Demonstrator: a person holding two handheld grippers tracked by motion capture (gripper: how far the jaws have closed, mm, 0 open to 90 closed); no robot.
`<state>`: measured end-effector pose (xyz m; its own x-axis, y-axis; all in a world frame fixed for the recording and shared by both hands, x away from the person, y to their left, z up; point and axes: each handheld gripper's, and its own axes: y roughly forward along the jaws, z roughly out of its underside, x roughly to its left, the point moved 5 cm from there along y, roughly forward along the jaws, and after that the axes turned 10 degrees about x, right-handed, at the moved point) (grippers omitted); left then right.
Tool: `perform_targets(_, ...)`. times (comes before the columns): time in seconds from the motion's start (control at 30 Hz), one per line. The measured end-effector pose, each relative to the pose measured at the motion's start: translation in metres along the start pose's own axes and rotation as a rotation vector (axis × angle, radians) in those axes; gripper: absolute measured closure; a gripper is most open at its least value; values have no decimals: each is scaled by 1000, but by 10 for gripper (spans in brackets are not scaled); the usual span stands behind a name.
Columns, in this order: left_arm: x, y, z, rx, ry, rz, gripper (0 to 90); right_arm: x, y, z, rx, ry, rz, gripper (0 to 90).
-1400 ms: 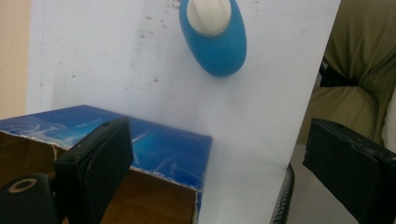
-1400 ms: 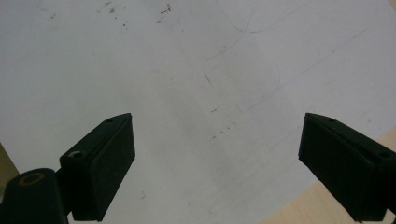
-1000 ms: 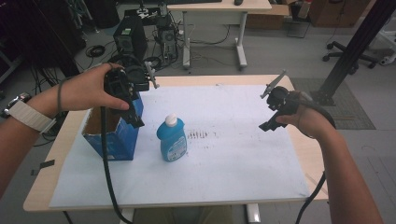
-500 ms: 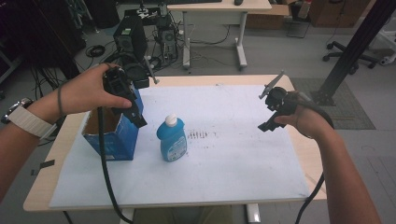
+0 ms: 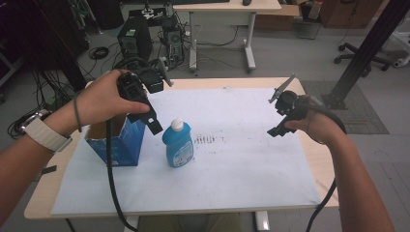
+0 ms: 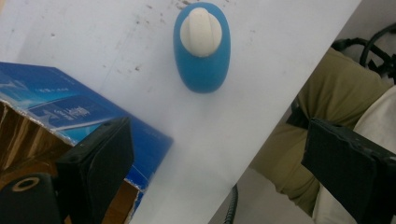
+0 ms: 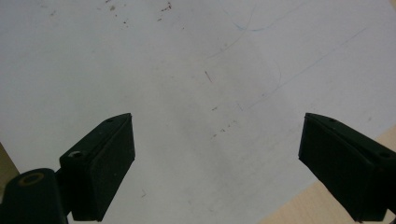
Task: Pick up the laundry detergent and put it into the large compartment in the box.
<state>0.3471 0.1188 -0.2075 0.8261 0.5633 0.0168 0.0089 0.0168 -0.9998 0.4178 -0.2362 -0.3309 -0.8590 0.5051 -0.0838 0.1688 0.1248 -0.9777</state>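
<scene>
A blue dish-soap bottle [image 5: 177,145] with a white cap stands upright on the white sheet [image 5: 241,164]; from above it is also in the left gripper view [image 6: 202,46]. An open blue cardboard box [image 5: 116,142] stands just to its left [image 6: 70,112]. My left gripper [image 5: 153,126] hangs above the box's right edge, pointing down. Its jaws have just been opening and now stand open with nothing between them [image 6: 224,172]. My right gripper [image 5: 274,130] is held above the right part of the sheet, open and empty [image 7: 217,168].
The wooden table [image 5: 43,203] is covered by the white sheet, which has small dark marks [image 5: 209,140] near its middle. Beyond the table stand a desk [image 5: 227,9], computer gear [image 5: 133,38] and cables on the floor. The person's knees [image 6: 327,98] are at the near edge.
The left hand and its gripper have shifted slightly above the box. The bottle, the box and the right hand are where they were.
</scene>
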Motion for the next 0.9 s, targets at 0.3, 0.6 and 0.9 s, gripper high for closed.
perform_targets(0.3,-1,0,-3,-33,-87,13,92,0,0,1,-3,0,-1,106)
perform_targets(0.6,-2,3,-6,-53,-142,5,88,1,0,1,-2,-2,0,106)
perform_targets(0.9,-5,12,-15,-63,-137,-2,89,2,0,-3,-5,-9,-2,106)
